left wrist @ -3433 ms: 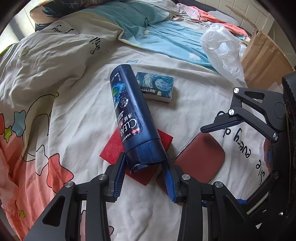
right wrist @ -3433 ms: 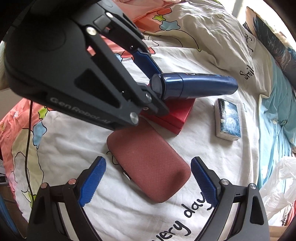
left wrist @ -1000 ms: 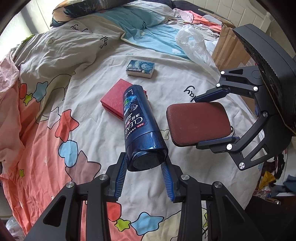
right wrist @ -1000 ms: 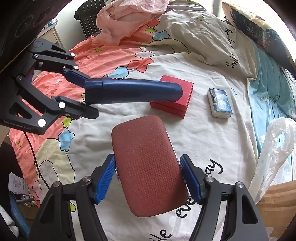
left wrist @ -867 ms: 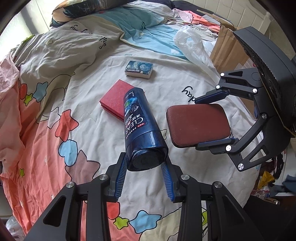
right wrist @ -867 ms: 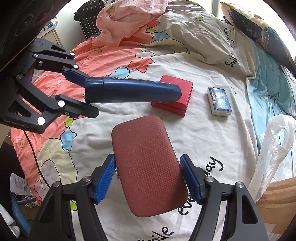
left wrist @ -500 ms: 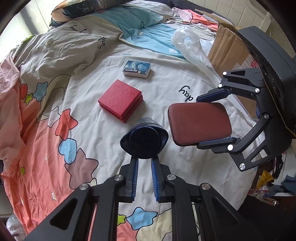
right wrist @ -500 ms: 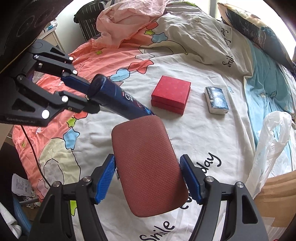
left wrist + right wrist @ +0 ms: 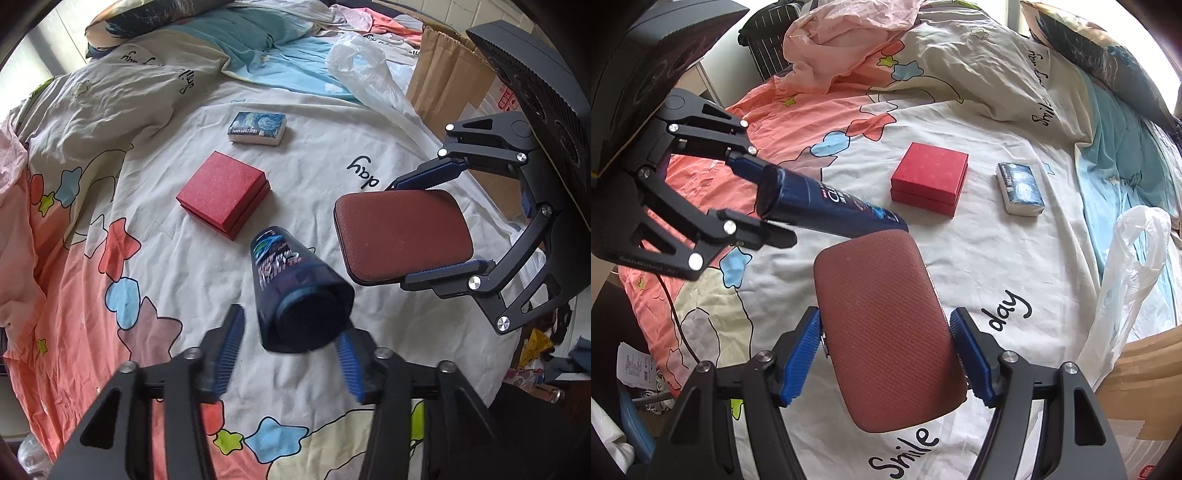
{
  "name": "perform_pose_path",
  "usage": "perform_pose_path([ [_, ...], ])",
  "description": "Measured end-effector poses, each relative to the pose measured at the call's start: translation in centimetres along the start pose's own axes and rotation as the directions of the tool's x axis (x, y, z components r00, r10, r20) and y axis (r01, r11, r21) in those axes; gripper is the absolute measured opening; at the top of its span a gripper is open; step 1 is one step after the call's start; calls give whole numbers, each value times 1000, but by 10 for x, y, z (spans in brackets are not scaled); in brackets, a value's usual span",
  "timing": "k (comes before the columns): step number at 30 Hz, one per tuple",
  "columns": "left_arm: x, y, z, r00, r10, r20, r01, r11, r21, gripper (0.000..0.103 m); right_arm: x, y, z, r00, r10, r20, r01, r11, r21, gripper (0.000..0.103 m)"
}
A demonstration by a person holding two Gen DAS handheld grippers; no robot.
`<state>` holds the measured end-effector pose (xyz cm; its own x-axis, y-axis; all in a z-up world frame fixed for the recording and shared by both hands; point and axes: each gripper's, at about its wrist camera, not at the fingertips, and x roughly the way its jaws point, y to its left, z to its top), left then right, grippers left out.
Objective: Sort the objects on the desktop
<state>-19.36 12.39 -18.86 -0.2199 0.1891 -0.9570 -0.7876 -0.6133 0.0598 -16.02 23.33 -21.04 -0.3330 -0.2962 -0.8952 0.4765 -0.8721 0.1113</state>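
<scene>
Since the earlier views, both items are lifted off the bed: shampoo bottle [image 9: 295, 291] no longer lies across the red box [image 9: 224, 193], it points down at the sheet, cap end near the camera, blurred. L gripper [image 9: 291, 343] fingers have just been opening; in the left wrist view the left pad stands clear of the bottle w/ a visible gap, right pad is hidden behind the cap, so it looks released or slipping rather than clamped. R gripper [image 9: 888, 356] fingers are clenched on the maroon case [image 9: 886, 328], held flat above the bedsheet [image 9: 155, 110]. Tissue pack [image 9: 257, 128] sits just beyond the red box, untouched. Step in hand, prob.: carrying bottle + case to wherever they get sorted, maybe the cardboard box [image 9: 450, 74] at bed edge. Next move needs L to re-close on the bottle before it drops, then move both over.
</scene>
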Motion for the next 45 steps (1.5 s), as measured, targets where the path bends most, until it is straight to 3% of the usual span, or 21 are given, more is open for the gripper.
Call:
perform_pose_path([
  [2,1,-4,-3,1000,11,6,-11,1000,11,82,5,0,-1,1000,1,-8,-1,1000,1,67],
  [4,4,-6,-5,1000,23,-2,-23,1000,17,88,9,1,-3,1000,3,-15,-3,1000,1,67],
  [20,53,-8,-15,997,-40,-73,31,991,-127,89,11,-2,-14,1000,-3,-23,3,1000,-3,67],
  [29,73,-11,-11,997,19,-79,-39,963,-265,88,12,-8,-16,999,-21,-31,21,1000,-2,67],
  [31,73,-12,-10,997,9,-74,-29,960,-279,83,11,-8,-16,999,-26,-34,26,1000,-5,67],
  [37,71,-14,-8,997,-10,-75,-13,955,-297,53,10,-10,-19,999,-27,-39,27,1000,1,67],
  [45,63,-16,-8,997,-22,-79,-2,956,-293,42,9,-9,-23,999,-21,-42,21,1000,6,67],
])
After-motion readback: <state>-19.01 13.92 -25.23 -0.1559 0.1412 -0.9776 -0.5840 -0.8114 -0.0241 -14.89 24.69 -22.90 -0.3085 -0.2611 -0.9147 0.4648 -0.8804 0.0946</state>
